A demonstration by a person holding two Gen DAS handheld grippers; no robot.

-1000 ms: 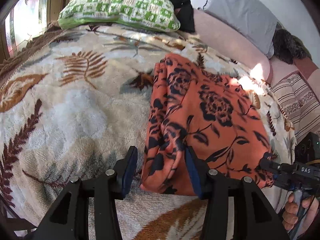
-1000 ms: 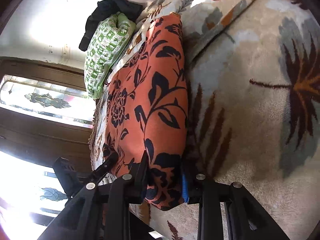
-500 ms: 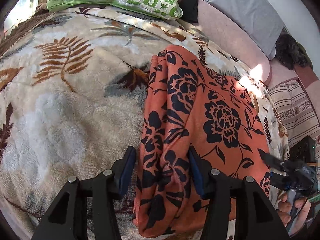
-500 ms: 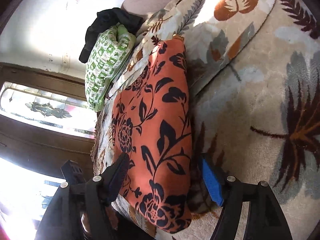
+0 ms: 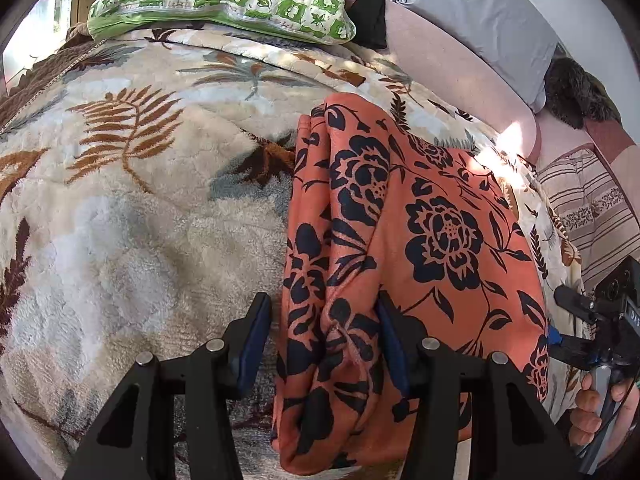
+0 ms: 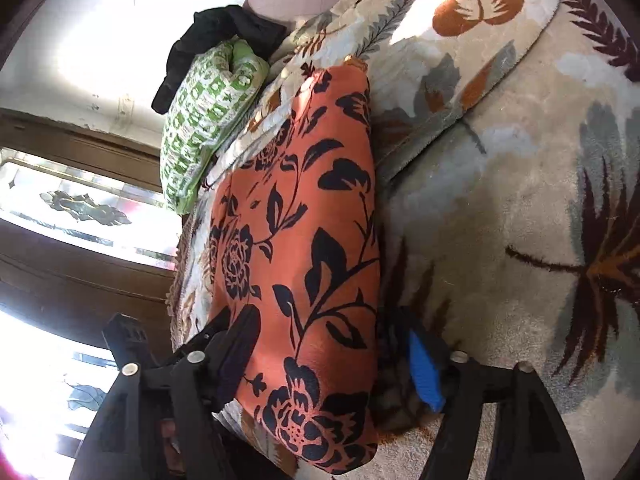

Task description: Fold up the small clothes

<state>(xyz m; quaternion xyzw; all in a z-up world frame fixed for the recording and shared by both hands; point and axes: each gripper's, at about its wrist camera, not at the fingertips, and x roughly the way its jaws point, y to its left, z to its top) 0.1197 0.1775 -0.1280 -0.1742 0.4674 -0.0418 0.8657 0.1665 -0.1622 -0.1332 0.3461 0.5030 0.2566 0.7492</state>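
The orange cloth (image 5: pixel 404 248), folded and printed with black flowers, lies flat on the leaf-patterned blanket (image 5: pixel 132 216), running from the frame's centre down toward 6 o'clock in the left wrist view. The left gripper (image 5: pixel 322 340) has its jaws parted, with a bunched fold of the cloth's near left edge sitting between them; the right pad touches the fabric, while the left pad (image 5: pixel 252 344) stands just off it over bare blanket, so nothing is clamped. In the right wrist view the cloth (image 6: pixel 304 248) stretches from 12 o'clock down to 6 o'clock, and the right gripper (image 6: pixel 332 360) straddles its near end with jaws spread wide: the dark finger (image 6: pixel 236 344) lies against the cloth's left side and the blue pad (image 6: pixel 424 376) sits just off its right edge, beside the blanket (image 6: pixel 520 200). From the left camera the right gripper (image 5: pixel 560 320) appears at 4 o'clock at the cloth's corner, held by the right hand (image 5: pixel 600 412), whose fingers curl round the handle; white letters reading "DAS" show on its body, cut off at the frame's edge. Both tools point forward along the bed, low over the surface. A green pillow (image 5: pixel 224 0) lies at 12 o'clock, with a grey one (image 5: pixel 484 20) at 1 o'clock.
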